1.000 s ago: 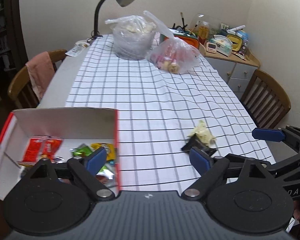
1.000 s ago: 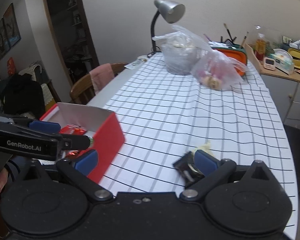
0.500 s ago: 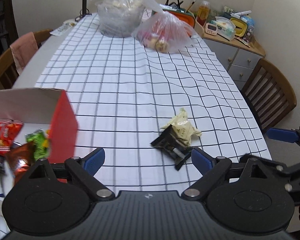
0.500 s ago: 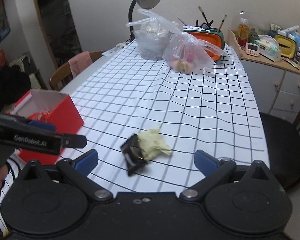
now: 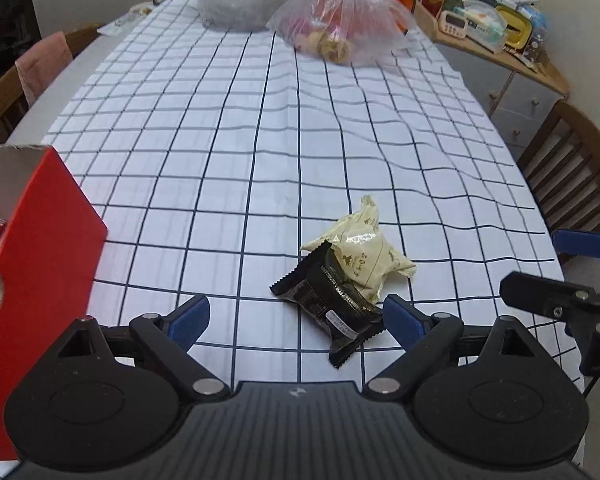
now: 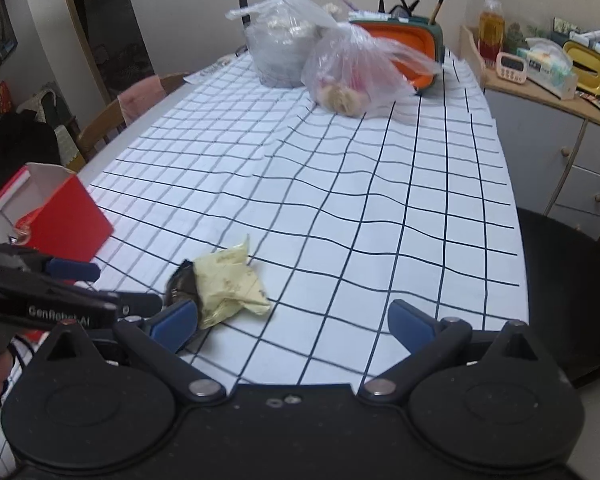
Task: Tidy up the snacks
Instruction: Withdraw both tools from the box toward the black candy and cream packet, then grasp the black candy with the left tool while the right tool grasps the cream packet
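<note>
1. Left wrist view: the left hand-held gripper hangs low over the counter, its blue pads spread wide and gripping nothing. A black snack packet lies between the fingers, nearer the right pad, with a pale yellow snack packet leaning on its far end at about 1 o'clock. The red box stands at 9 o'clock, with shiny wrappers just visible inside at the frame edge. The right hand-held gripper enters at 3 o'clock, its fingers apart. Two clear plastic bags sit at 12 o'clock on the far end of the checked cloth.

2. Right wrist view: the right hand-held gripper is also wide and empty. Both packets lie at 10 o'clock, the yellow one just beyond its left pad and partly covering the black one. The left hand-held gripper comes in at 9 o'clock, with the red box behind it.
</note>
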The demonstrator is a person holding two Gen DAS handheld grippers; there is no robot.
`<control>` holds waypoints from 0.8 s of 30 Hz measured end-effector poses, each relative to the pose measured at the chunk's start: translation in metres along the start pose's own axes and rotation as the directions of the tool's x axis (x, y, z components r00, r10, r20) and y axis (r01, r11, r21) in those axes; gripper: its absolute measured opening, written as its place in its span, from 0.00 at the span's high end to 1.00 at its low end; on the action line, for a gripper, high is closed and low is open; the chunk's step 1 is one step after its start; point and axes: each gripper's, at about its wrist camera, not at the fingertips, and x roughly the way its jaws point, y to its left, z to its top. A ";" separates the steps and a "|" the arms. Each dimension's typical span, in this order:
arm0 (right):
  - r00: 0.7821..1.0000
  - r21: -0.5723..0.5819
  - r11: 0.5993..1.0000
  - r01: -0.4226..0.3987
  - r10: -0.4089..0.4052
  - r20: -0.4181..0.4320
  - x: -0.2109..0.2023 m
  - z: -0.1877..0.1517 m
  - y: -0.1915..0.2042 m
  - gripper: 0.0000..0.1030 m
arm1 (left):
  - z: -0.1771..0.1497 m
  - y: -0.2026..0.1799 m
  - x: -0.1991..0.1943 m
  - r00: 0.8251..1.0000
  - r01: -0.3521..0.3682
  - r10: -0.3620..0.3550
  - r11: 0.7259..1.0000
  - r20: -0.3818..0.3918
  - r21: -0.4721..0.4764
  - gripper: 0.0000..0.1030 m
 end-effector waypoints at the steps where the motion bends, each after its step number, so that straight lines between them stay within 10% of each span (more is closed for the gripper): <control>1: 1.000 0.002 1.000 -0.003 0.003 -0.012 0.006 0.003 -0.001 0.01 | 0.001 0.001 0.004 1.000 -0.002 0.002 1.000 -0.010 -0.013 0.09; 14: 0.991 0.027 0.994 -0.103 0.105 -0.082 0.055 0.024 0.006 0.04 | 0.008 0.012 0.039 0.993 0.009 -0.027 0.989 -0.118 -0.149 0.14; 24: 0.982 0.022 0.989 -0.146 0.148 -0.114 0.075 0.023 0.013 0.09 | 0.002 0.014 0.042 0.989 0.027 -0.043 0.993 -0.140 -0.113 0.47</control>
